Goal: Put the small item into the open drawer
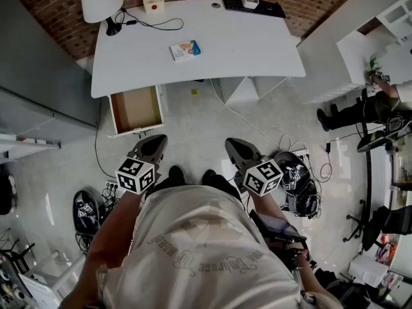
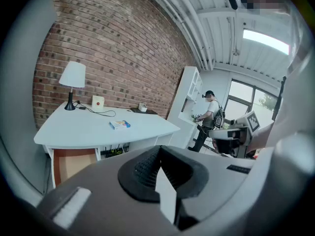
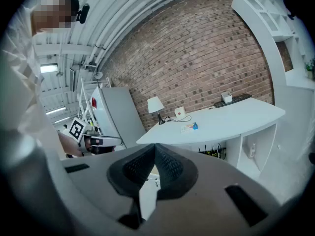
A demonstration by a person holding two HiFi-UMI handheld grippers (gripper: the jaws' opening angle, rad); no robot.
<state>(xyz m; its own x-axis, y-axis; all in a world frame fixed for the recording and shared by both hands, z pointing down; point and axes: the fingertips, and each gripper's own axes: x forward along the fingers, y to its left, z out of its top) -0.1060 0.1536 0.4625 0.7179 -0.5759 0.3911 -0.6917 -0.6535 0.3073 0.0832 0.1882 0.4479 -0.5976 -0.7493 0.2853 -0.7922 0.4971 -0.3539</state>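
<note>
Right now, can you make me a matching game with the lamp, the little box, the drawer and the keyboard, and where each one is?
Things:
1. lamp
2. small box
3. drawer
4. keyboard

Places:
A. lying near the middle of the white desk
B. standing on the desk's far left corner
C. lying along the desk's far edge, toward the right
D. pulled open under the desk's left end

Pairs: 1-B, 2-A, 3-D, 4-C
</note>
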